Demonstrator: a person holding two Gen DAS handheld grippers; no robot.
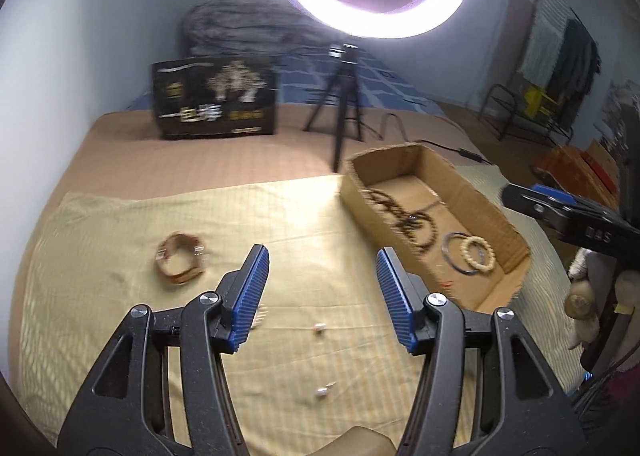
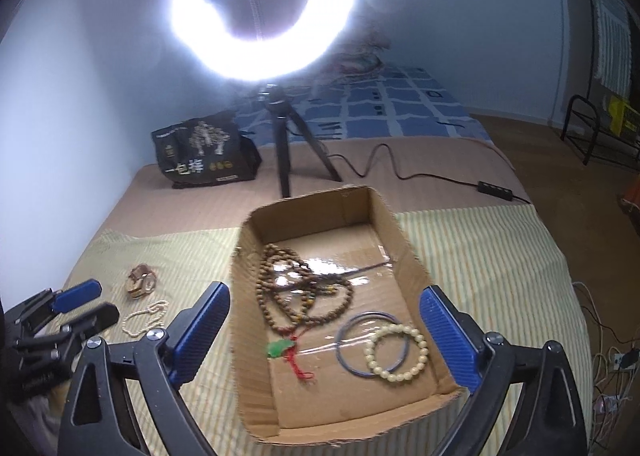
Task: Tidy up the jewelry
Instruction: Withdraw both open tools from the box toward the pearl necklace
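Both your grippers are empty — the right gripper (image 2: 324, 330) has its jaws wide over the cardboard box (image 2: 408, 252), the left gripper (image 1: 322, 284) half open. Next is the pearl bracelet (image 2: 145, 316) on the bed — approach low, pinch its strand.

A bright ring light (image 2: 264, 8) glares from the top of a small black tripod (image 2: 288, 144), whose legs stand on a tan bedsheet (image 1: 240, 152). Its black cable (image 2: 400, 168) snakes rightward across the sheet to an inline switch (image 2: 496, 188). Left of the tripod, near the pale blue wall (image 2: 80, 76), stands a black bag (image 2: 204, 152) printed with pale trees and white characters. Behind them lies a blue patterned blanket (image 2: 400, 104). A yellow striped cloth (image 1: 120, 316) covers the nearer part of the bed. Off to the right a black metal rack (image 2: 592, 132) stands on the floor, and clothes (image 1: 568, 52) hang beside it.
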